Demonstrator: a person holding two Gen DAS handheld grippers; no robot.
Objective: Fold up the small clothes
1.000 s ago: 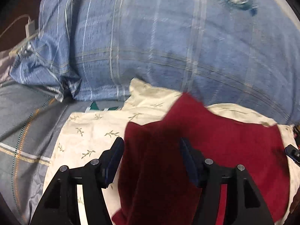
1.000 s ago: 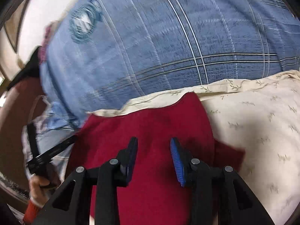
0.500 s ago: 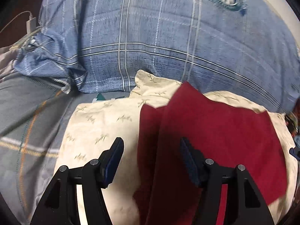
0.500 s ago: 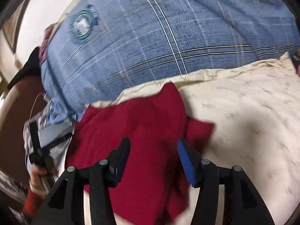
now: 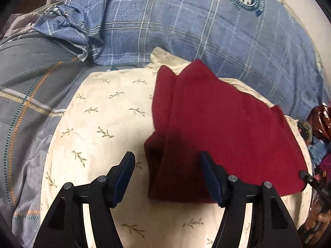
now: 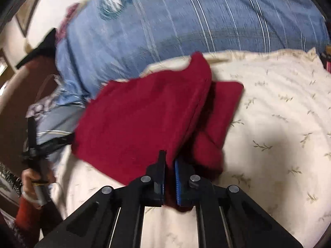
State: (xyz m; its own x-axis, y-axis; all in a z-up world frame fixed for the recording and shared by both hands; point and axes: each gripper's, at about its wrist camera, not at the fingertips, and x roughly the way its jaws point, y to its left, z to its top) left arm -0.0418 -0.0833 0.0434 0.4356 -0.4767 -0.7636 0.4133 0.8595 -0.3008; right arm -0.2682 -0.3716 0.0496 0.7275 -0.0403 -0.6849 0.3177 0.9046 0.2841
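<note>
Right gripper [image 6: 170,173]: pinched on near edge of red cloth [image 6: 140,119], which lies part-folded on cream pillow [image 6: 279,124]. Left gripper [image 5: 167,175]: spread, empty, over cloth's near corner. Beyond: blue plaid pillow [image 5: 186,24]. Risk: single-point grip, layers sliding apart

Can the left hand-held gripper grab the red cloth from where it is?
Probably yes. The left hand-held gripper is open, the red cloth's near edge lies between its fingers on the cream pillow, and nothing blocks it.
</note>
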